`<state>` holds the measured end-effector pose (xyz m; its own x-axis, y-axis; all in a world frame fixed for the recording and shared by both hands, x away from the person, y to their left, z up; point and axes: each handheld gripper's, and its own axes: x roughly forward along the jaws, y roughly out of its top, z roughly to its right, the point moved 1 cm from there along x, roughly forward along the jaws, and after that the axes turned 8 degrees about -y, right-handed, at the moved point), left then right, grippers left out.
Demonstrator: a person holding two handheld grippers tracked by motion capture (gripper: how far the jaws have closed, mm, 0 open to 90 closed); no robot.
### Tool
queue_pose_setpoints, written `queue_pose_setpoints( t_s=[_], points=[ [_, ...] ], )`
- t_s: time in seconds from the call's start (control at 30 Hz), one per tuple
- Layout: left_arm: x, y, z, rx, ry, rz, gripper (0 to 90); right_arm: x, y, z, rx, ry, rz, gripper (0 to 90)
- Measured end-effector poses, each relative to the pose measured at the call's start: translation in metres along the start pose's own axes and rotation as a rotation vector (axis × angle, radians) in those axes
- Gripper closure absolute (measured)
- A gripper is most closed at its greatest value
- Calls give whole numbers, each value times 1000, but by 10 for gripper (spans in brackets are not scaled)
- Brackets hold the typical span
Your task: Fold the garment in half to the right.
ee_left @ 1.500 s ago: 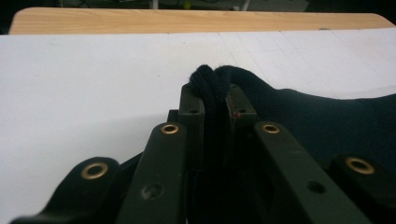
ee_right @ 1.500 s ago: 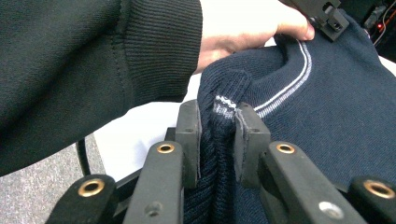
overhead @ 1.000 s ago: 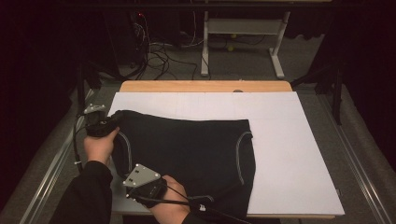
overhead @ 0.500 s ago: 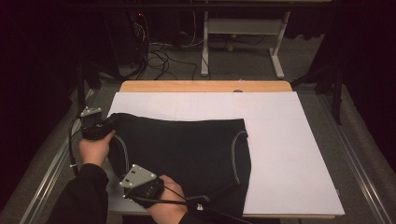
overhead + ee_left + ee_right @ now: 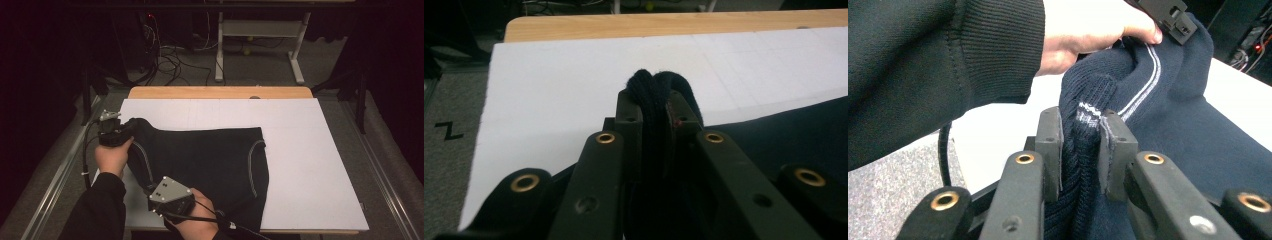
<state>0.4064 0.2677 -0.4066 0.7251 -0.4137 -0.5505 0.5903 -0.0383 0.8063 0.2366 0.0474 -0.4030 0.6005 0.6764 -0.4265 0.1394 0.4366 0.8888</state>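
A dark navy garment point(image 5: 210, 162) with thin white piping lies on the white board point(image 5: 300, 150), spread toward the left front. My left gripper point(image 5: 127, 127) is shut on the garment's far left corner, where bunched fabric point(image 5: 655, 95) stands up between the jaws. Near the front edge my right gripper point(image 5: 155, 192) is shut on the garment's ribbed hem point(image 5: 1083, 130), which has a white stripe. In the right gripper view the other hand point(image 5: 1088, 37) holds the left gripper point(image 5: 1170, 20) farther off.
A wooden table edge point(image 5: 220, 92) runs behind the white board. Grey floor, cables and a desk frame point(image 5: 255, 45) lie beyond. Metal rails point(image 5: 55, 175) flank the table left and right. The board's right half is bare.
Both grippers have dragged the garment leftward and toward the front. The left corner is now lifted and bunched, and the garment's right edge has drawn away from the board's middle.
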Motion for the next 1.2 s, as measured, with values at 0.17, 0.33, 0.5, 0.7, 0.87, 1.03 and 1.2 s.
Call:
queue_pose_setpoints(
  t_s=[0.17,0.33,0.5,0.7,0.87,1.03,1.2],
  points=[
    [12,6,21,12,-17,-1,764,-15,-7,11,1,-33,20,752],
    [24,13,43,35,-27,-4,764,-30,-17,23,17,-59,33,752],
    [35,18,62,59,-41,-6,764,-43,-27,34,34,-85,41,752],
    [46,24,81,83,-47,-9,764,-55,-38,46,50,-111,47,753],
    [56,27,97,91,-62,-6,765,-65,-47,56,66,-127,47,753],
    [66,30,112,109,-72,-6,764,-72,-55,63,77,-143,40,753],
    [74,33,127,137,-91,-11,764,-80,-62,70,83,-159,37,752]
  ],
)
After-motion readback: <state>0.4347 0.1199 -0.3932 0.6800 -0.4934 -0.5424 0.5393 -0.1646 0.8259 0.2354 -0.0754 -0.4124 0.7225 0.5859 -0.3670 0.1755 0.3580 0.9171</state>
